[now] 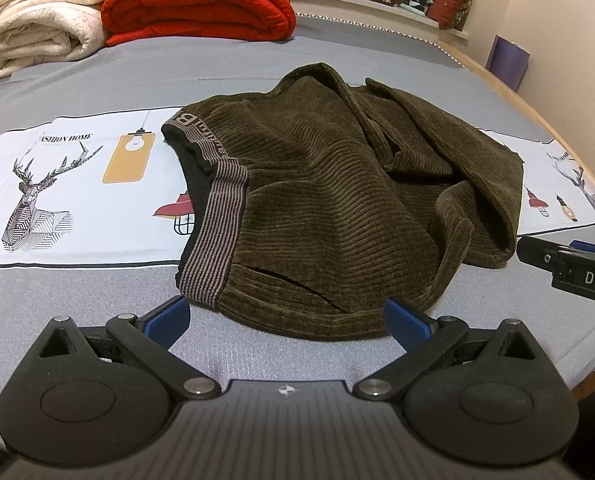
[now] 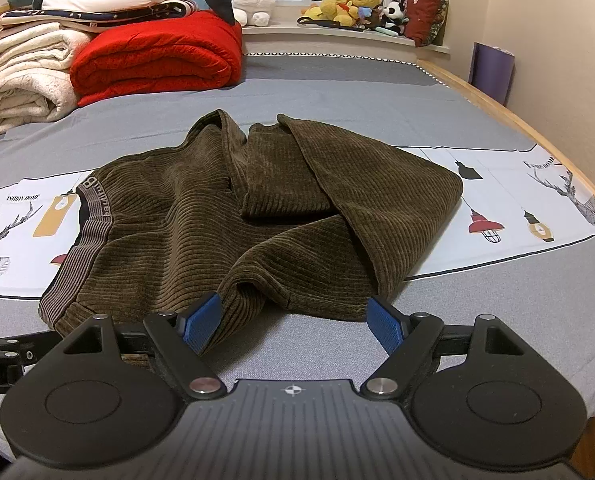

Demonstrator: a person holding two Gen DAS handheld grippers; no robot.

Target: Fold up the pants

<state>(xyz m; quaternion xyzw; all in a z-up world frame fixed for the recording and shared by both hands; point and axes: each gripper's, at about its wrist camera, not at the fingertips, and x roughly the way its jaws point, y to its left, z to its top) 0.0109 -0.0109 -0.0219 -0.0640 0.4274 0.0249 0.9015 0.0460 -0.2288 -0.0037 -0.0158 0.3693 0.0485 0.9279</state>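
Olive-brown corduroy pants [image 1: 337, 200] lie in a loose heap on the bed, their striped grey waistband [image 1: 217, 216] at the left and the legs folded over at the right. My left gripper [image 1: 287, 316] stands open at the near hem, its blue pads either side of the cloth edge and not pressing it. In the right wrist view the pants [image 2: 257, 220] fill the middle. My right gripper [image 2: 295, 322] is open too, its left pad beside a raised fold and bare sheet between the pads. The right gripper also shows at the right edge of the left wrist view [image 1: 577, 268].
The bed sheet [image 1: 97, 80] is grey with a white printed band of deer and lamps. A rolled cream blanket [image 1: 41, 16] and a red quilt [image 1: 197, 4] lie at the far left. Stuffed toys [image 2: 349, 4] sit on the window ledge. The wooden bed edge [image 2: 537, 128] runs along the right.
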